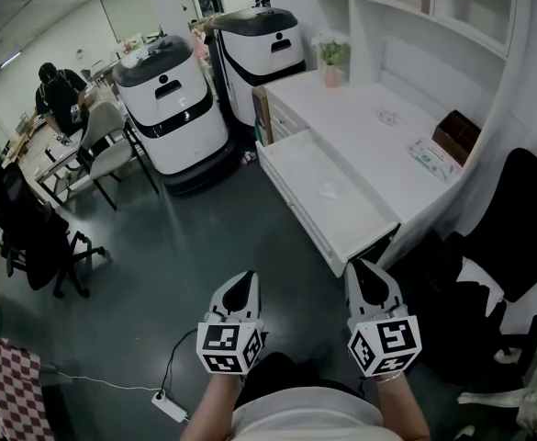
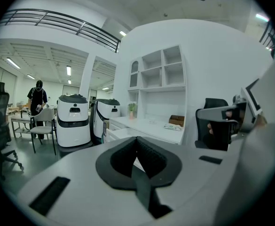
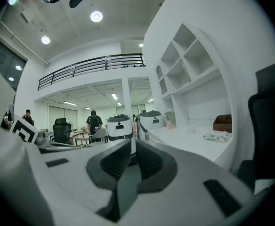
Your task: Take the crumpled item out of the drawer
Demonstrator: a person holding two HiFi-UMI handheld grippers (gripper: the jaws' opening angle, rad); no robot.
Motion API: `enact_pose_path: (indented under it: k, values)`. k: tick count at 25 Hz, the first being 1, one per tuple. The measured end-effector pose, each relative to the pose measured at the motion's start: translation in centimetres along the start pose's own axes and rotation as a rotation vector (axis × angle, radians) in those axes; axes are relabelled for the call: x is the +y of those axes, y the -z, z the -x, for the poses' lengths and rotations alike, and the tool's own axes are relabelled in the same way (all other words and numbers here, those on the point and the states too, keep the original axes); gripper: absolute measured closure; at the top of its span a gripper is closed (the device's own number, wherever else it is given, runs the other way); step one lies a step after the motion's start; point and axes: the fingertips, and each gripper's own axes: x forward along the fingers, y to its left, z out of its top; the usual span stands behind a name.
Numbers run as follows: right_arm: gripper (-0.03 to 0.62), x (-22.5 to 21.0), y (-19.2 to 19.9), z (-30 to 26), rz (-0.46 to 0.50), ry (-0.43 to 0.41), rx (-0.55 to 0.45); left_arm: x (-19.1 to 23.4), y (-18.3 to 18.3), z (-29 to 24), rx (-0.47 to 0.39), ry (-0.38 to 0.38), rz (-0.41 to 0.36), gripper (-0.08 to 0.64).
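Observation:
A white drawer (image 1: 297, 202) stands pulled out from the white desk (image 1: 369, 127), ahead of me and to the right. A small white crumpled item (image 1: 330, 190) lies on its floor near the middle. My left gripper (image 1: 247, 277) is low in the head view, over the dark floor and well short of the drawer, with its jaws shut on nothing. My right gripper (image 1: 358, 266) hangs just in front of the drawer's near corner, also shut and empty. In the left gripper view the jaws (image 2: 137, 140) meet at their tips, and in the right gripper view (image 3: 132, 142) they do the same.
Two white wheeled robots (image 1: 172, 99) (image 1: 259, 49) stand left of the desk. A black office chair (image 1: 516, 237) is at the right. On the desk are a potted plant (image 1: 330, 58), a brown box (image 1: 456, 136) and a packet (image 1: 431, 159). A power strip (image 1: 170, 404) lies on the floor.

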Motion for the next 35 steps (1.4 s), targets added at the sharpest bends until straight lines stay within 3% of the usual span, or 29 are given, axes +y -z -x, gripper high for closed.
enact_pose_path:
  k: [11, 18, 26, 35]
  values:
    - [0.465, -1.3, 0.2, -1.7, -0.035, -0.011, 0.042, -0.2, 0.6, -2.2, 0.036, 0.019, 0.005, 0.568]
    - [0.433, -3.0, 0.0, -5.1, -0.045, 0.015, 0.054, 1.3, 0.9, -6.0, 0.06, 0.024, 0.025, 0.568]
    - [0.43, -5.6, 0.1, -11.3, -0.044, 0.063, 0.077, 4.3, -0.1, -12.3, 0.064, 0.041, 0.048, 0.568]
    - [0.344, -8.6, -0.2, -20.4, -0.061, 0.108, 0.127, 8.5, -1.7, -20.8, 0.104, 0.073, 0.058, 0.568]
